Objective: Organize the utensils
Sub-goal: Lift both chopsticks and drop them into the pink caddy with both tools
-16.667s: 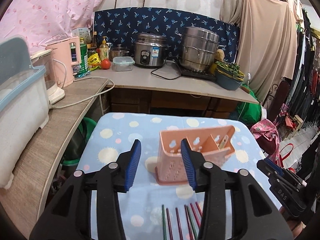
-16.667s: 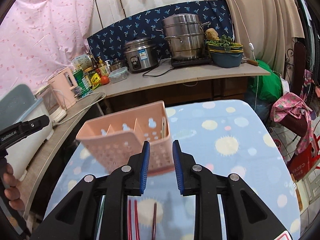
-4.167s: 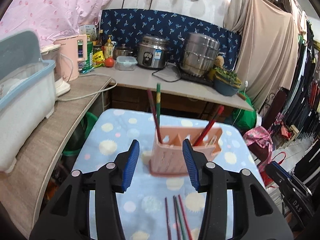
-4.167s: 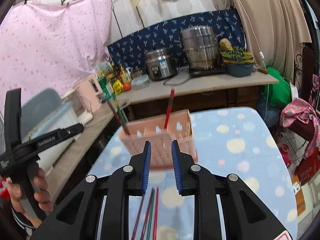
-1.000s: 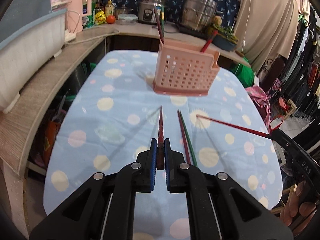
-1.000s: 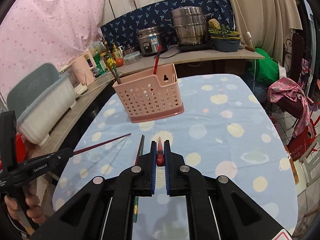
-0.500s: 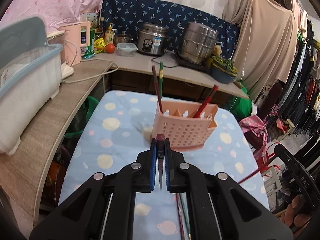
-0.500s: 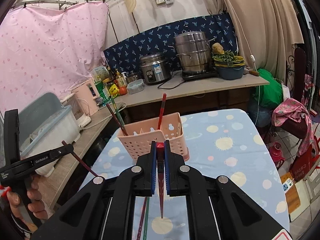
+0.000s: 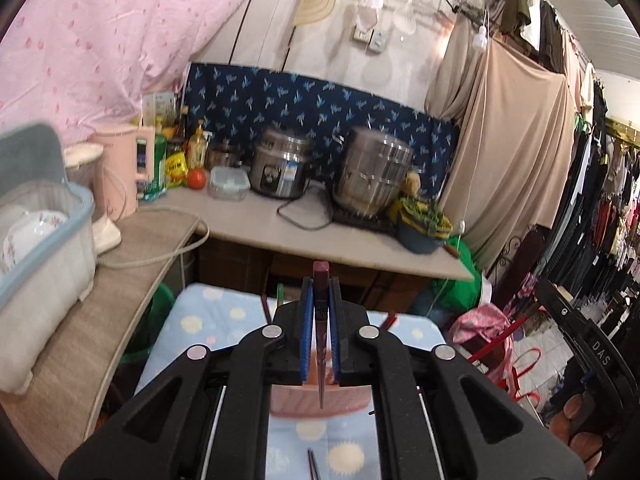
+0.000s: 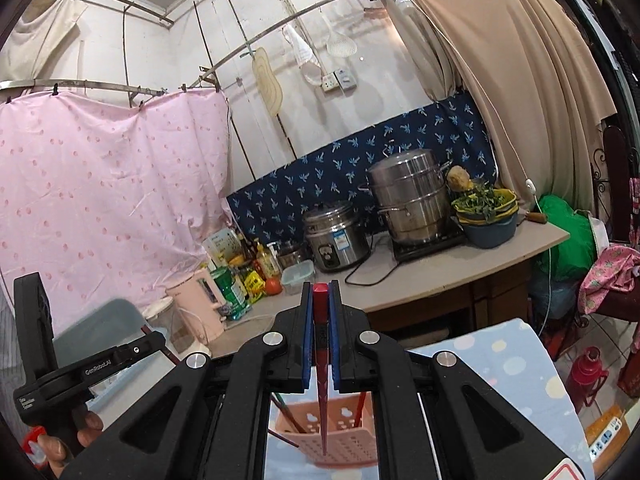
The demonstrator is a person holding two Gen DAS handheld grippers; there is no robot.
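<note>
While both my grippers hang above the pink holder [image 10: 340,436], each is clamped on one chopstick held nearly upright, tip down. My left gripper [image 9: 320,344] pinches a dark red chopstick [image 9: 321,320] between its blue pads [image 9: 307,340], the tip pointing at the holder below; my right gripper [image 10: 321,340] squeezes a brighter red chopstick [image 10: 321,344] the same way, its point over the holder's open top. The job looks part done, by my reckoning: several chopsticks already stand in the holder, their ends poking up past the rim, these two are still to be dropped in, and at least one more chopstick end [image 9: 312,465] lies on the spotted cloth [image 9: 208,320] near the bottom of the left view. How many remain on the cloth I cannot tell, since my grippers hide most of it. The right view looks down into the holder and shows its compartments, the sticks leaning in them, and my left hand [image 10: 60,440] gripping its tool at the left edge. The left view hides most of the holder behind my fingers, but shows the loose stick on the cloth, and my right tool at the far right edge with its red chopstick slanting down.
</note>
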